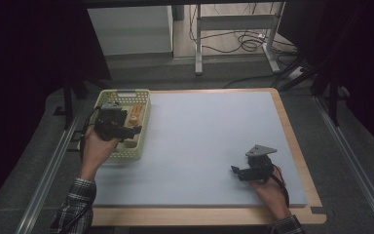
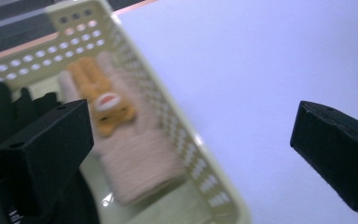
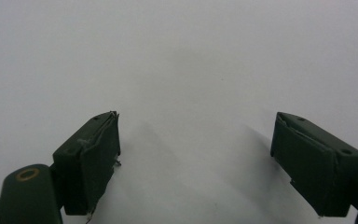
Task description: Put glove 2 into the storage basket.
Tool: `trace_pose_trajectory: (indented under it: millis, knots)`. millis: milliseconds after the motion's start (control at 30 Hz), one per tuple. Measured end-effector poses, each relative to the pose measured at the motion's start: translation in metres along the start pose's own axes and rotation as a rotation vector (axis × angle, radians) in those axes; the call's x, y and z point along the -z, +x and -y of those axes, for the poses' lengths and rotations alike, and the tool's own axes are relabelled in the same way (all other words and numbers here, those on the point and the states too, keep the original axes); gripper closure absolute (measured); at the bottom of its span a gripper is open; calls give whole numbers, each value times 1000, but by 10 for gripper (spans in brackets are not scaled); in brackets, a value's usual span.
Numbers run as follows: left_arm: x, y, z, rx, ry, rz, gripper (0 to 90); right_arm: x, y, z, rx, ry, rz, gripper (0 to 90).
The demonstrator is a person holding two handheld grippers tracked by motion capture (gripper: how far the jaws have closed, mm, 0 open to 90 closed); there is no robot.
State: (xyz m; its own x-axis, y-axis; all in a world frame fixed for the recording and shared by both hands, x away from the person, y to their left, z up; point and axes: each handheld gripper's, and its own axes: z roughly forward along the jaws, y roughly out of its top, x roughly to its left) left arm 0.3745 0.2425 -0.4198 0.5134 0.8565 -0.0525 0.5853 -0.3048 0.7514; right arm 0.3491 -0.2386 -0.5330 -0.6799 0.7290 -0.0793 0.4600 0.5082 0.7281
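Note:
A pale yellow perforated basket (image 1: 144,100) stands at the table's left edge. Inside it lies a pink knitted glove with an orange animal figure (image 2: 103,100), and a black glove (image 2: 4,109) lies beside it. My left gripper (image 1: 126,130) hovers over the basket, held by a hand in a plaid sleeve. In the left gripper view my left gripper (image 2: 191,149) is open with nothing between its jaws. Near the front right of the table my right gripper (image 1: 235,171) rests low; my right gripper (image 3: 196,154) stands open over the bare mat.
A light grey mat (image 1: 209,136) covers the wooden table (image 1: 299,156). Metal rails run along both sides of the table. Beyond the far edge stand a desk frame (image 1: 233,29) and loose cables on the floor.

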Motion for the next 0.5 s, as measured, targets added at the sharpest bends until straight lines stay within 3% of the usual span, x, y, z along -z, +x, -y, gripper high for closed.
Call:
trace_pose_trajectory:
  millis: [133, 167, 500]
  knots:
    - [-1, -15, 1, -35, -12, 9, 0, 0, 0, 0, 0, 0, 0, 155]
    - [-2, -24, 2, -57, -16, 20, 0, 0, 0, 0, -2, 0, 0, 155]
    - [-14, -66, 14, -139, -34, 87, 0, 0, 0, 0, -2, 1, 0, 155]
